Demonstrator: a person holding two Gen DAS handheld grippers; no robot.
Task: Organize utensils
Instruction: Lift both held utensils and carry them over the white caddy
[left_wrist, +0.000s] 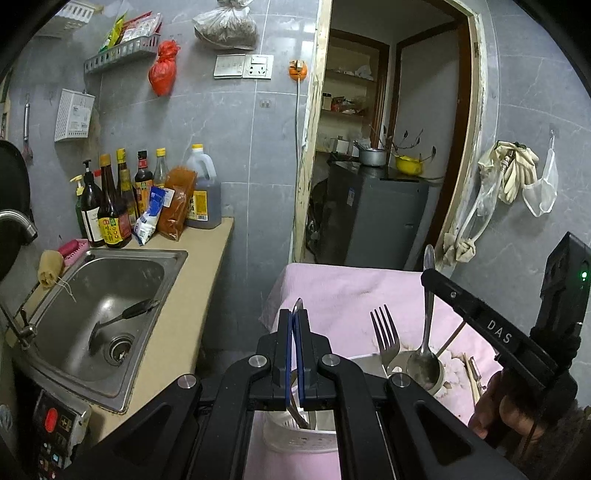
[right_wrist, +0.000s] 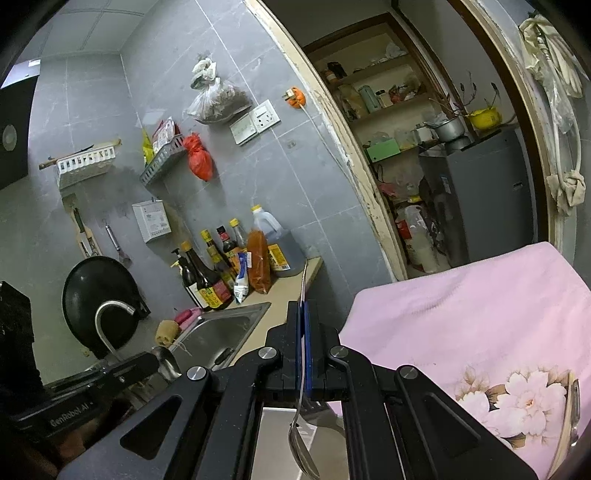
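Left gripper (left_wrist: 296, 317): its jaws are pinching the handle of a metal utensil (left_wrist: 297, 410), whose tip is poking out just past the blue pads while its lower end is dipping into the white basket (left_wrist: 295, 441) directly beneath the jaws.
Right gripper (right_wrist: 304, 314): its jaws are clamping the thin handle of a spoon (right_wrist: 303, 446), bowl hanging below the fingers, handle end rising above them.
Right gripper from the left camera: it is reaching in from the right, holding that spoon upright over a metal cup (left_wrist: 436, 376).
Fork (left_wrist: 386, 338): it is standing tines-up just left of the spoon.
Pink cloth (left_wrist: 343, 291): it is lying under and ahead of both grippers.
Sink (left_wrist: 107, 288): it is sitting well to the left of the left gripper, with a dark-handled ladle (left_wrist: 122, 319) lying inside.
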